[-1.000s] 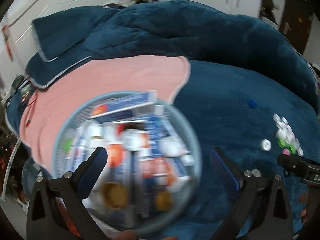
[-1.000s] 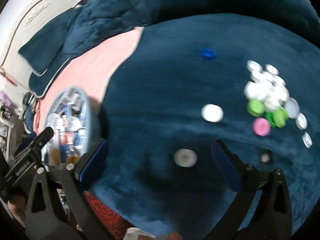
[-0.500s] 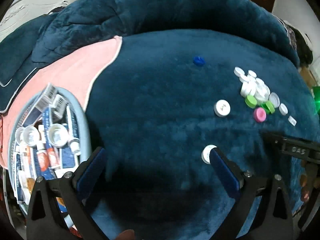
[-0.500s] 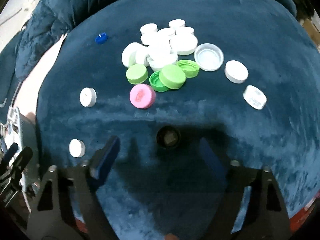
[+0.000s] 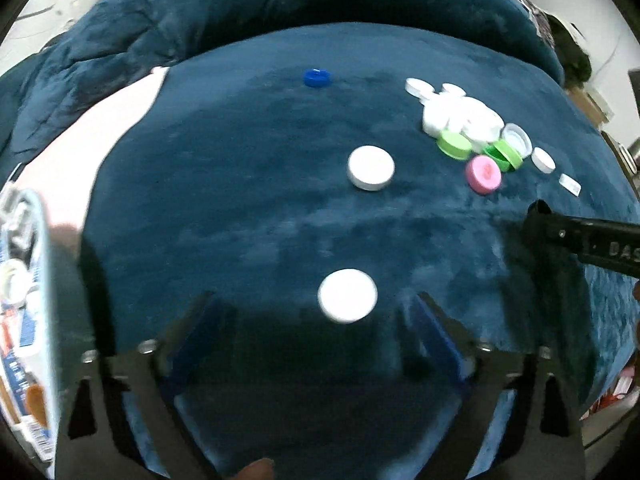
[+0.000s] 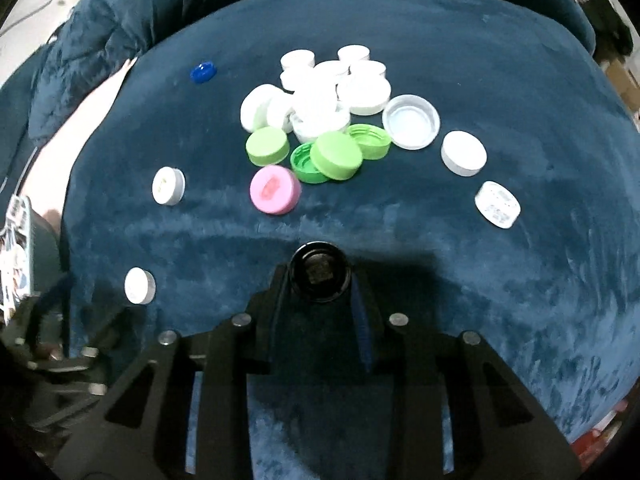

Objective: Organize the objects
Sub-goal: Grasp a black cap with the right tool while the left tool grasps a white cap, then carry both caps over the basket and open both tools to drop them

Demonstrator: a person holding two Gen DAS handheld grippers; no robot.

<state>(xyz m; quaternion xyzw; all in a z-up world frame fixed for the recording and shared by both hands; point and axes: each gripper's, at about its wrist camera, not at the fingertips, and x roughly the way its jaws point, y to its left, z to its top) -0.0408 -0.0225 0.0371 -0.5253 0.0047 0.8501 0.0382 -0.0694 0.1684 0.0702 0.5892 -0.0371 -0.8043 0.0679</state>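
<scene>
Bottle caps lie on a dark blue plush cover. My right gripper (image 6: 320, 284) is shut on a black cap (image 6: 320, 272) near the cover's front. Beyond it lies a pile of white caps (image 6: 332, 88), green caps (image 6: 336, 156) and a pink cap (image 6: 275, 189). My left gripper (image 5: 316, 312) is open, with a white cap (image 5: 347, 295) lying just ahead between its fingers. A second white cap (image 5: 371, 168) and a blue cap (image 5: 317, 78) lie farther off. The right gripper's finger (image 5: 580, 236) shows at the right in the left wrist view.
A round basket (image 5: 40, 280) full of small boxes and tubes sits at the far left on a pink sheet (image 5: 100, 120). A bunched blue quilt (image 5: 280, 4) rises behind. Loose white caps (image 6: 464, 153) lie right of the pile.
My left gripper swung from over the basket to the white cap. My right gripper moved to the black cap and closed on it.
</scene>
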